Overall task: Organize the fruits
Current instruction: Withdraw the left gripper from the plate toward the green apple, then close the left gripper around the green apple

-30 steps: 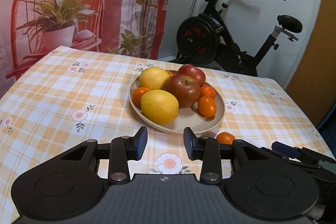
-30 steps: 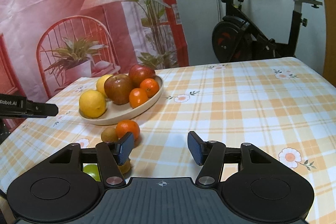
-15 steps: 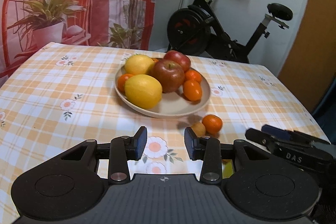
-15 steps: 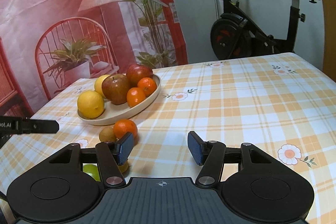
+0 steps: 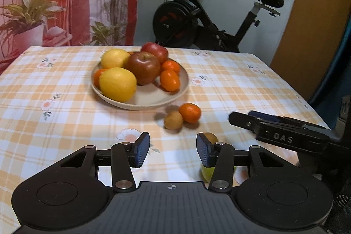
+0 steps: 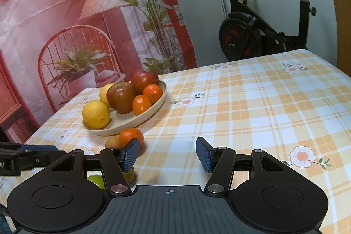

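A beige plate point(image 5: 140, 101) holds two lemons, two red apples and several tangerines. On the cloth in front of it lie a loose tangerine point(image 5: 190, 112) and a brown kiwi point(image 5: 173, 120). A second kiwi point(image 5: 211, 137) and a green fruit point(image 5: 206, 172) sit partly hidden behind my left gripper's right finger. My left gripper point(image 5: 173, 151) hovers short of them, its jaws opening with nothing between them. My right gripper point(image 6: 167, 154) stands open and empty to the right of the loose tangerine point(image 6: 131, 136), the kiwi point(image 6: 113, 143) and the green fruit point(image 6: 96, 180).
An orange-checked tablecloth point(image 6: 252, 115) covers the table, and its right half lies bare. An exercise bike point(image 5: 197, 21) stands behind the far edge, next to a printed backdrop point(image 6: 65, 25). The right gripper's black fingers point(image 5: 274, 131) reach in at the right of the left wrist view.
The left gripper has drawn back and to the right from the plate, so the loose fruits now show ahead of it. Its jaws have widened. The right gripper has stayed put.
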Demonstrator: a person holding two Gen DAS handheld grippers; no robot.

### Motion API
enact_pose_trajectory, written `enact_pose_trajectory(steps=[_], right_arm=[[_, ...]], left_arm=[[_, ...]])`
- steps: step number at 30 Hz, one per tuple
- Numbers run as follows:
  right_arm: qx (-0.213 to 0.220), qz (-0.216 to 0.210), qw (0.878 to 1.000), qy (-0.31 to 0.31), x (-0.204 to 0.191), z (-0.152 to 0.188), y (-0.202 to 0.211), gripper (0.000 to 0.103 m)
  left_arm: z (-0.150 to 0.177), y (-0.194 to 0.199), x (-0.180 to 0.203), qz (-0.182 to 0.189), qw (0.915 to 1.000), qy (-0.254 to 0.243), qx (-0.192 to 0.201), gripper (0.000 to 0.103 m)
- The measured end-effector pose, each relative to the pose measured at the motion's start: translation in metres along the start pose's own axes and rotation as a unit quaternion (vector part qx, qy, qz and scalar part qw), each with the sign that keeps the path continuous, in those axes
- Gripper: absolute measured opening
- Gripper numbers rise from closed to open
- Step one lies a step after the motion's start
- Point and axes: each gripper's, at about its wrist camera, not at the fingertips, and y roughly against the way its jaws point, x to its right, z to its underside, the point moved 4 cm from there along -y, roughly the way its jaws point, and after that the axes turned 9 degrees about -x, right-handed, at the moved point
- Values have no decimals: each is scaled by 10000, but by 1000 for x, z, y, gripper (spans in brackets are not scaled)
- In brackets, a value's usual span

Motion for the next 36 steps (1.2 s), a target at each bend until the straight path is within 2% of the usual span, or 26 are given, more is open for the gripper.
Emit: enact_pose_trajectory(steps=[11, 27, 32, 34, 36], right_arm=[[82, -147, 9996, -230, 7, 0, 4, 53], [88, -212, 9993, -295, 9, 0, 5, 53], [86, -211, 9993, -295, 10, -1, 4, 53], [82, -211, 9993, -299, 10, -1, 4, 53], [81, -210, 9993, -299, 10, -1, 4, 53]], left_arm=[[6, -6, 25, 348, 9988, -301, -163, 54], [17, -23, 40, 476, 9960, -527, -542, 56], [19, -25, 37, 475, 9959, -493, -597, 53], [19, -24, 38, 531, 9956, -518, -575, 46], [18, -24, 39, 539, 9954, -545, -567, 46]])
